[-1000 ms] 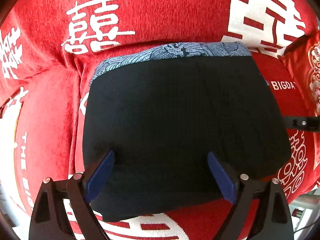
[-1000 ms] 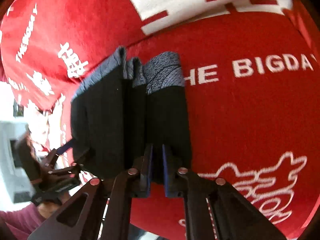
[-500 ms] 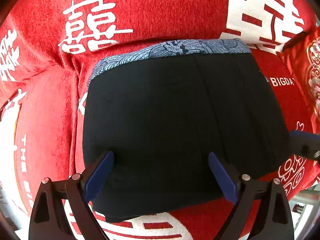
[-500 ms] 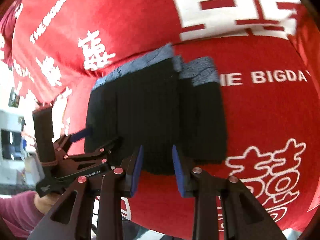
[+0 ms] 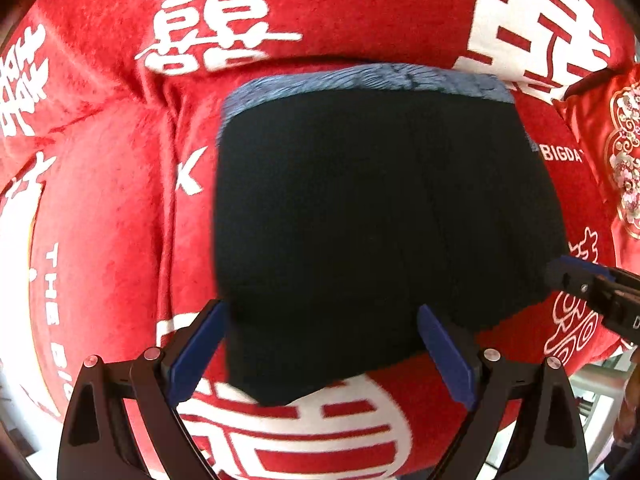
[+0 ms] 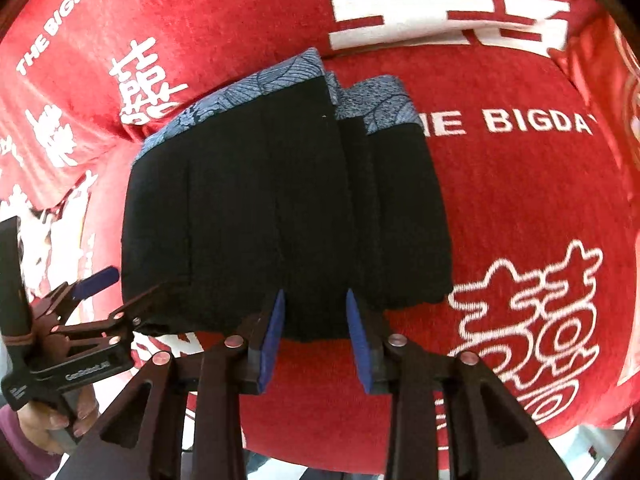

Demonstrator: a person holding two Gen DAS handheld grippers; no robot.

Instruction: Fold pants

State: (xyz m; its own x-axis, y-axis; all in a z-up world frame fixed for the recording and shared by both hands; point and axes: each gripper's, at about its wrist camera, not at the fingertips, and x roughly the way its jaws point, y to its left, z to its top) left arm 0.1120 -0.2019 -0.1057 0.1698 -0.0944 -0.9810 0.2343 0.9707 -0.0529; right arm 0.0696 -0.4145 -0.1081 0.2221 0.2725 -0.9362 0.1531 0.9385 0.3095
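Observation:
The black pants [image 5: 380, 232] with a blue-grey patterned waistband [image 5: 360, 80] lie folded into a compact block on the red sofa; they also show in the right wrist view [image 6: 280, 208]. My left gripper [image 5: 320, 344] is open and empty, its blue pads either side of the pants' near edge. It also shows at the left of the right wrist view [image 6: 112, 292]. My right gripper [image 6: 316, 332] is open and empty at the pants' near edge. Its tip shows at the right of the left wrist view [image 5: 576, 276].
The red sofa cover [image 6: 520, 200] with white characters and "THE BIGDAY" lettering lies under the pants. A red embroidered cushion [image 5: 624, 160] sits at the right. The sofa's front edge runs just below both grippers.
My right gripper has let go of the pants' edge, opened and drawn back. The lifted layers have settled flat. My left gripper has stayed open and pulled back a little.

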